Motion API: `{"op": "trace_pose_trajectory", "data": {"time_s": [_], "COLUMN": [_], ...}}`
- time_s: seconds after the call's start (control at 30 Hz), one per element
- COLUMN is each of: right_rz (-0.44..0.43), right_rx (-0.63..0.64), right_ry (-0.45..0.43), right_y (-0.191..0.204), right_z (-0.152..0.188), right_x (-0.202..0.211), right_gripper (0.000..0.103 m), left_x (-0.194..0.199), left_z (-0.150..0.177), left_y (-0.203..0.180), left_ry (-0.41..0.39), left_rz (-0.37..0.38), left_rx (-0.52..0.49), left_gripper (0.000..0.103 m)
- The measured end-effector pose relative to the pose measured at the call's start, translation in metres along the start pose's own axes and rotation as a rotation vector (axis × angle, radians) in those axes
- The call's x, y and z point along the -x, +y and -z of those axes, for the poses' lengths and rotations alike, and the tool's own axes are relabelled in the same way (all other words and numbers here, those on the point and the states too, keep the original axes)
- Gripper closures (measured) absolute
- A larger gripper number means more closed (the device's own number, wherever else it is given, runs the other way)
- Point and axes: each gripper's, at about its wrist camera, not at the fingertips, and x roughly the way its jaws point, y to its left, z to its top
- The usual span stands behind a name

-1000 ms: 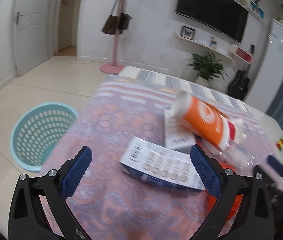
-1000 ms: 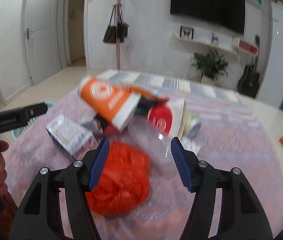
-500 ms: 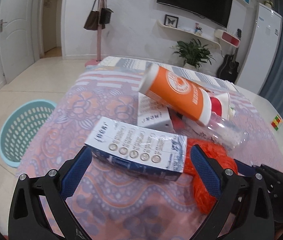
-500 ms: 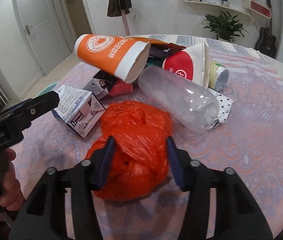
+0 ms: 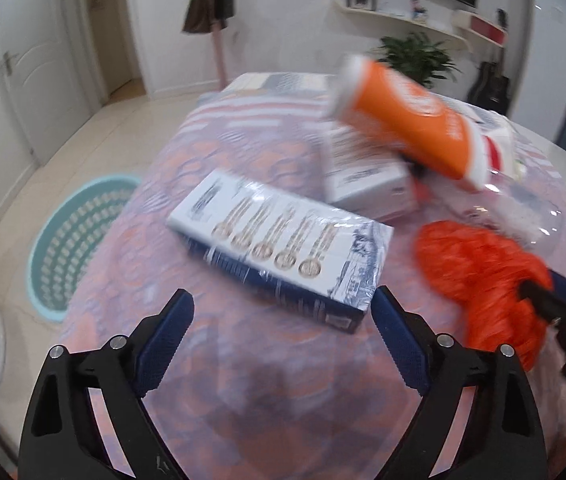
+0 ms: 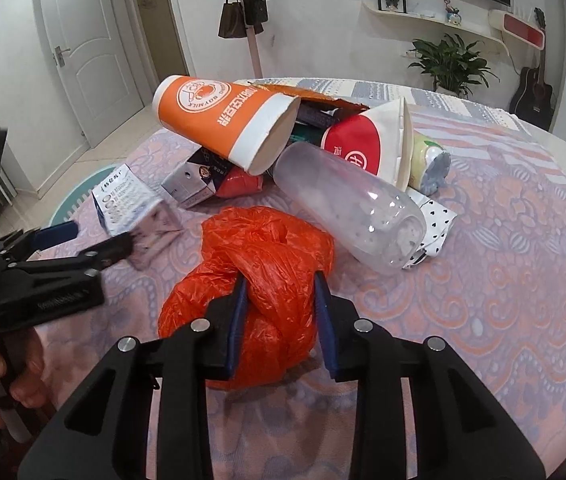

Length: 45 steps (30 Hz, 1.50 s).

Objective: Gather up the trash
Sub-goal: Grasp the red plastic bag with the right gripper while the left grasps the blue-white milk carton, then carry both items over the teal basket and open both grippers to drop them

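My right gripper [image 6: 281,286] is shut on a crumpled orange plastic bag [image 6: 259,248] that lies on the patterned tablecloth; the bag also shows in the left wrist view [image 5: 483,268]. My left gripper [image 5: 283,312] is open and empty, its fingers on either side of the near end of a blue and white carton [image 5: 283,240]. The carton also shows in the right wrist view [image 6: 131,208], just beyond the left gripper [image 6: 95,244]. Behind lies a pile: an orange paper cup [image 6: 223,120], a clear plastic bottle [image 6: 347,208] and a red and white cup [image 6: 367,148].
A teal perforated waste basket [image 5: 79,236] stands on the floor left of the table. A second white carton [image 5: 363,176] lies under the orange cup [image 5: 407,124]. A small yoghurt pot [image 6: 429,164] and spotted wrapper [image 6: 435,224] lie at the right of the pile.
My right gripper has closed in on the orange bag and now grips it. My left gripper has shifted back a little from the blue and white carton and stays open.
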Motion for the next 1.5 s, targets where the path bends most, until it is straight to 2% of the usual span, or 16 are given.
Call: {"op": "trace_pose_trajectory", "data": {"time_s": [0.2,0.23,0.33,0.43,0.53,0.67,0.8,0.83,0.87,0.9,1.0,1.17,1.37,1.5], "right_rz": [-0.002,-0.005,-0.015,-0.011,-0.015,-0.045,-0.068,-0.082,-0.098,-0.111,-0.136,-0.19,-0.265,-0.295], "right_rx": [0.005,0.006,0.012,0.034,0.051,0.075,0.101,0.105,0.11,0.118,0.163,0.227,0.284,0.322], "right_ry": [-0.02,-0.023,-0.038,-0.05,-0.074,-0.114,-0.132,-0.137,-0.142,-0.145,-0.158,-0.182,-0.223,-0.22], "right_y": [0.0,0.0,0.003,0.007,0.009,0.011,0.018,0.02,0.023,0.027,0.043,0.08,0.145,0.197], "right_z": [-0.002,-0.002,-0.003,-0.003,-0.004,-0.008,-0.016,-0.018,-0.021,-0.023,-0.028,-0.049,-0.095,-0.124], "right_x": [0.004,0.005,0.007,0.009,0.016,0.028,0.033,0.034,0.035,0.036,0.04,0.039,0.028,0.004], "right_gripper": [0.075,0.075,0.076,0.076,0.076,0.076,0.076,0.076,0.076,0.076,0.076,0.076,0.076,0.076], "left_x": [0.008,0.01,0.022,0.021,-0.003,-0.032,-0.048,-0.049,-0.048,-0.047,-0.04,-0.013,0.022,0.031], "left_z": [0.012,0.011,0.001,-0.018,-0.033,-0.04,-0.038,-0.038,-0.038,-0.039,-0.036,-0.043,-0.061,-0.072], "left_y": [0.066,0.074,0.087,0.087,0.082,0.068,0.065,0.064,0.062,0.063,0.078,0.116,0.178,0.224], "left_ry": [0.031,0.029,-0.01,-0.013,0.063,0.122,0.182,0.177,0.166,0.166,0.151,0.073,-0.04,-0.093], "left_rz": [-0.097,-0.091,-0.01,0.081,0.122,0.088,0.071,0.053,0.044,0.045,0.097,0.111,0.077,0.035], "left_rx": [0.137,0.161,0.223,0.26,0.3,0.287,0.266,0.256,0.237,0.229,0.275,0.343,0.401,0.453], "left_gripper": [0.017,0.017,0.015,0.01,0.01,0.012,0.025,0.026,0.04,0.043,0.045,0.045,0.045,0.045]}}
